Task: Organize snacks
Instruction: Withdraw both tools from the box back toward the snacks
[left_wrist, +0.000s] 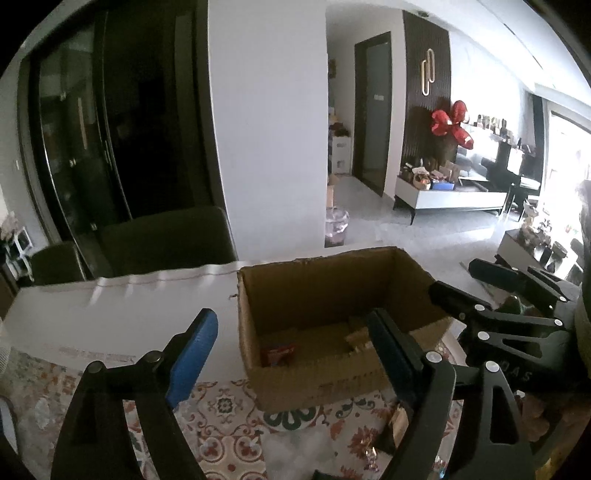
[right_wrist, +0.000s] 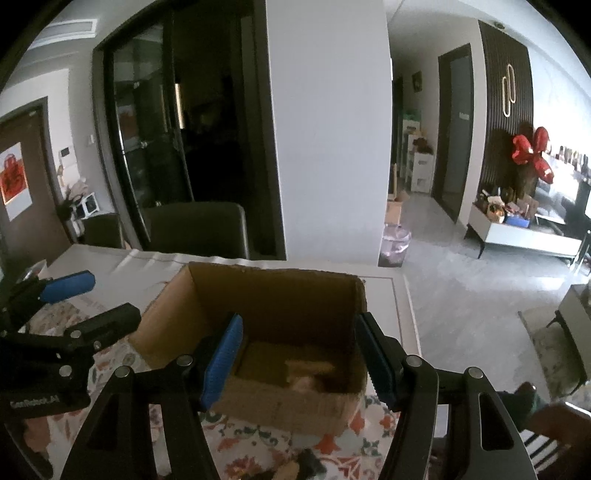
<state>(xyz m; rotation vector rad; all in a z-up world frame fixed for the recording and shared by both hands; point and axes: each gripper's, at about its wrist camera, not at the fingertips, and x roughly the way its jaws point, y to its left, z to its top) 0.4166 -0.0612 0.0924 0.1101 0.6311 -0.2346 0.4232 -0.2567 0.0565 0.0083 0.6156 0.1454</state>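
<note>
The left gripper (left_wrist: 291, 350), its blue-padded fingers spread wide and holding nothing, hangs at the near left corner of the open brown cardboard box (left_wrist: 332, 384) on the floral-patterned tabletop (left_wrist: 221, 410). A red snack packet (left_wrist: 279, 354) lies inside the box. The right gripper (right_wrist: 301, 354), equally wide and empty, hovers over the box's near edge.

Both the left gripper (left_wrist: 291, 349) and the right gripper (right_wrist: 299, 358) are matte black, triangular cut-out frames studded with round silver pivot screws, each carrying two ribbed blue finger pads (left_wrist: 194, 354), with pale lettering printed on their black bodies, blurred in the left wrist view.
</note>
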